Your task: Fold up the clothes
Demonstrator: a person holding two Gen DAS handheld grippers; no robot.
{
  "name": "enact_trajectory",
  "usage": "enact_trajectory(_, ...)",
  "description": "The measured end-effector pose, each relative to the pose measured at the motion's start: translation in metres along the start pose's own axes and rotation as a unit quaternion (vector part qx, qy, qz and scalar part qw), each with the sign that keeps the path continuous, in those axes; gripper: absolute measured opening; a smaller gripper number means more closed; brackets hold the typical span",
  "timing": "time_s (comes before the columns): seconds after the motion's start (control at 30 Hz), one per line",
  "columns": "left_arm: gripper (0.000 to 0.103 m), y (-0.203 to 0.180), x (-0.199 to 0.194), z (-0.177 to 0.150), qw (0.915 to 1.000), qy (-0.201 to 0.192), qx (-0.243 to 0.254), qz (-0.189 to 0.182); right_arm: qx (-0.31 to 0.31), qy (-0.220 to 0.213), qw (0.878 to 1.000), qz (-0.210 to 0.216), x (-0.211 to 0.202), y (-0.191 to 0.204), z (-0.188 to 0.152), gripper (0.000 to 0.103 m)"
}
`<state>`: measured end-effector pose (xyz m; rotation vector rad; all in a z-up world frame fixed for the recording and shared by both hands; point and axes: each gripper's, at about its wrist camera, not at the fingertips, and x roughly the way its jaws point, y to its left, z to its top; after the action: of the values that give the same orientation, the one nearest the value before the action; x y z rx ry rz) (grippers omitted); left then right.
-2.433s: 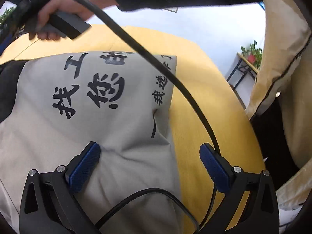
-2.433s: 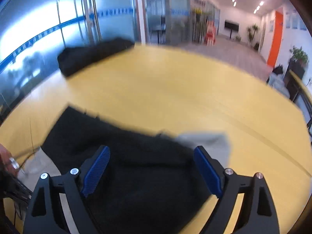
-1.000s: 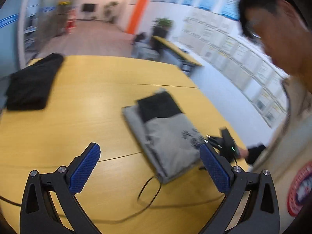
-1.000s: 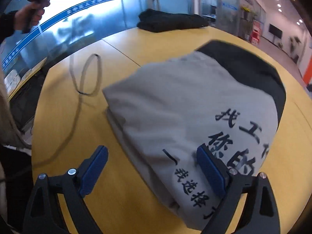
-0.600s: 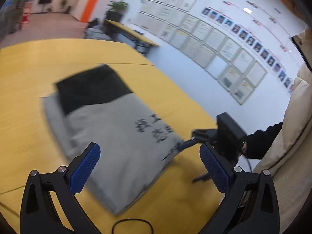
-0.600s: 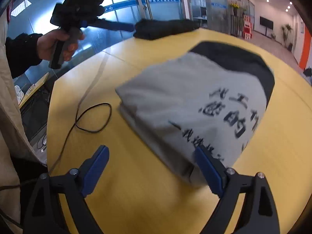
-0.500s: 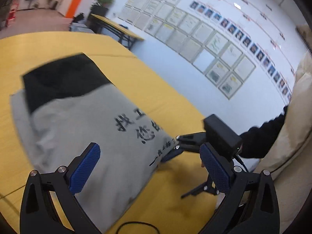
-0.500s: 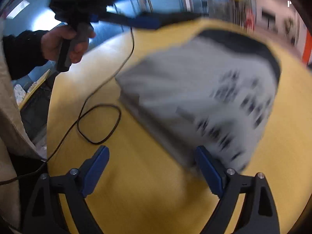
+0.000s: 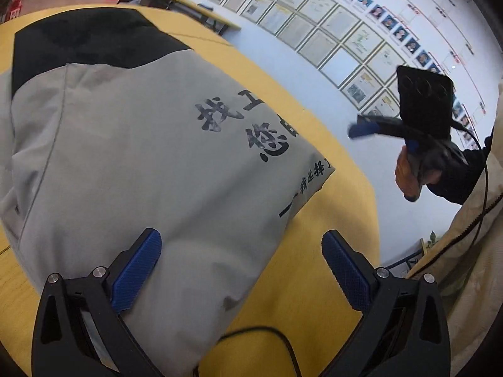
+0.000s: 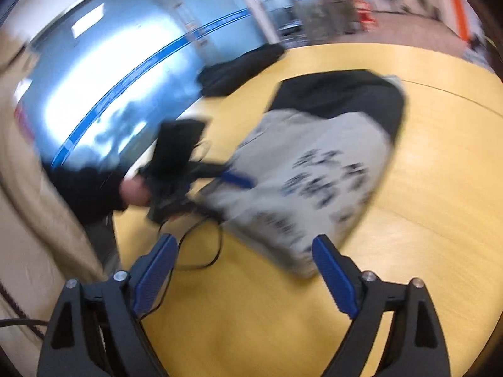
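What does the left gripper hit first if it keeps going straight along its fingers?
Most likely the folded grey garment with black printed characters: the open left gripper points down at its near edge, close to the corner, with bare yellow wooden table beside it. Depth is unclear.

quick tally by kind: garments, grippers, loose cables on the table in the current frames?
Garments: 2, the folded grey and black garment and a dark garment at the table's far edge.
Grippers: 2, the left gripper and the right gripper, both open and empty.
Cables: 1, a black cable on the yellow table.
Total: 5
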<state>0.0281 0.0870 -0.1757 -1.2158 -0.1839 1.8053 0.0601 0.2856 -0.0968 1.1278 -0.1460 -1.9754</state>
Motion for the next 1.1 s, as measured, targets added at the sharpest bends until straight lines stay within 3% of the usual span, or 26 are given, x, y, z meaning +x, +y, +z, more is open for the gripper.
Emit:
enact_trajectory(0.13, 0.103, 0.017, -0.051, 0.005, 0.9946, -0.049, -0.090, -0.013, 0.082, 0.032, 0.996, 0.002, 0.006, -0.051, 0.020, 0.094)
enact_trajectory(0.2, 0.103, 0.044, -0.071, 0.004, 0.9853, -0.073, -0.152, -0.026, 0.140, 0.066, 0.988, 0.025, 0.029, -0.077, 0.024, 0.094)
enact_trajectory(0.27, 0.103, 0.076, -0.082, 0.002, 0.9728, -0.082, -0.215, -0.027, 0.160, 0.074, 0.984, 0.032, 0.048, -0.090, 0.028, 0.094)
enact_trajectory(0.37, 0.103, 0.105, -0.070, -0.002, 0.9617, -0.075, -0.260, -0.041, 0.188, 0.085, 0.978, 0.041, 0.076, -0.108, 0.035, 0.094)
enact_trajectory(0.43, 0.103, 0.113, -0.061, -0.002, 0.9595, -0.066, -0.268, -0.057, 0.197, 0.073, 0.977, 0.040, 0.084, -0.115, 0.043, 0.094)
enact_trajectory(0.63, 0.103, 0.132, -0.047, -0.003, 0.9488, -0.052, -0.306, -0.057, 0.192, 0.065, 0.979, 0.014, 0.099, -0.135, 0.075, 0.097)
enact_trajectory(0.83, 0.103, 0.130, -0.047, -0.001, 0.9500, -0.040, -0.302, -0.067, 0.203, 0.070, 0.977, -0.015, 0.099, -0.153, 0.079, 0.097)
enact_trajectory(1.1, 0.103, 0.121, -0.031, 0.016, 0.9495, -0.024, -0.306, -0.065, 0.215, 0.095, 0.972, -0.009, 0.100, -0.158, 0.078, 0.097)
